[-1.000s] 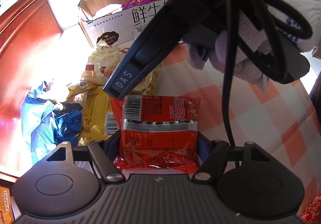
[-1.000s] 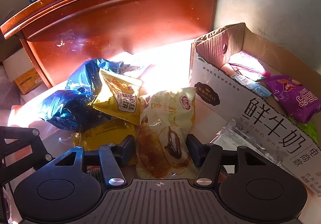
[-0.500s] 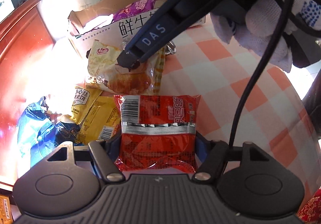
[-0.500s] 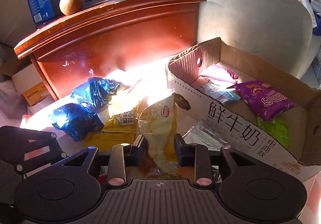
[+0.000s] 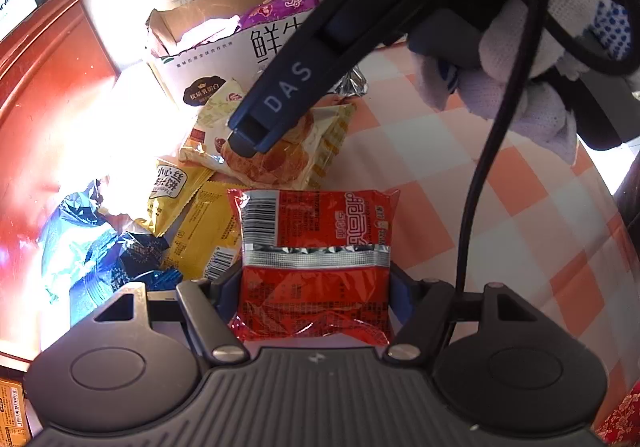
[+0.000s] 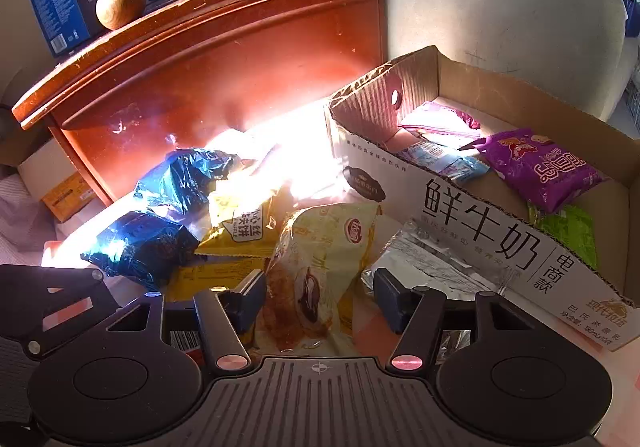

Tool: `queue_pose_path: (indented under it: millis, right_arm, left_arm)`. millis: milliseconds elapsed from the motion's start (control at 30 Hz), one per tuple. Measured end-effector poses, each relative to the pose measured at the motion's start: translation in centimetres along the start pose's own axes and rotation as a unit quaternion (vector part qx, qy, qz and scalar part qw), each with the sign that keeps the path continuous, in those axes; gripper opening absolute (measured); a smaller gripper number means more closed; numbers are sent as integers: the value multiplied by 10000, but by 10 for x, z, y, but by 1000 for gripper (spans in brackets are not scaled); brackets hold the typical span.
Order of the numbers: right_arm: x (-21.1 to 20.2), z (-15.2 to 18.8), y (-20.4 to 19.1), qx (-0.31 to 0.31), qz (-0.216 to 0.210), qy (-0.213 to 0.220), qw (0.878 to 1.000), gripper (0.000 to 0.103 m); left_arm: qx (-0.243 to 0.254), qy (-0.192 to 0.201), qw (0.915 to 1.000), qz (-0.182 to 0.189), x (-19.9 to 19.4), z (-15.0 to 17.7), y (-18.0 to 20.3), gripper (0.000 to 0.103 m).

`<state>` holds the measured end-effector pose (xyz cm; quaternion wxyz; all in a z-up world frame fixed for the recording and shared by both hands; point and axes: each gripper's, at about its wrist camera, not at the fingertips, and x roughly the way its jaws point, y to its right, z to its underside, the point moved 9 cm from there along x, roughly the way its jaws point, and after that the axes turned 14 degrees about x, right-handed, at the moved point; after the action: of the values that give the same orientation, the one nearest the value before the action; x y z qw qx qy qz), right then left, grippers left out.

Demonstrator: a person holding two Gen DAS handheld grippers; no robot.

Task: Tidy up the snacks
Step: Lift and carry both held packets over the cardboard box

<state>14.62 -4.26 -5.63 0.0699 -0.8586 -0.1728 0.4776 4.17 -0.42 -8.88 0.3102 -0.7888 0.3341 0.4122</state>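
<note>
Snack pile update: my left gripper (image 5: 316, 287) is clamped on the red packet (image 5: 314, 259), pads pressing both its sides, held over the checkered tablecloth (image 5: 500, 231). My right gripper (image 6: 318, 301) has just been opening, and the pale yellow pastry bag (image 6: 320, 259) sits between the jaws with gaps on either side, so nothing's gripped there. It lies on the heap of yellow and blue bags (image 6: 160, 219), just beside the cardboard box (image 6: 480, 223) where the purple bag (image 6: 544, 167) lies.
</note>
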Motion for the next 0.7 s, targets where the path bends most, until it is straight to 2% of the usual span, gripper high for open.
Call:
queue_pose_path:
  millis: [200, 267, 367, 467, 700]
  right_arm:
    - [27, 12, -2, 141, 163, -336, 9992, 59]
    - [31, 14, 0, 193, 206, -306, 9991, 61]
    - [31, 13, 0, 212, 227, -296, 9991, 58]
    - [24, 8, 3, 267, 222, -206, 9992, 49]
    - [-12, -11, 2, 183, 132, 301, 9993, 47]
  left_arm:
    - [4, 0, 10000, -23, -2, 3, -1, 70]
    - [9, -1, 10000, -33, -3, 3, 0, 70]
    - [-11, 2, 10000, -29, -5, 4, 1, 70]
    - [-29, 22, 10000, -68, -3, 1, -2, 70]
    - [-79, 225, 9996, -169, -12, -11, -6, 69]
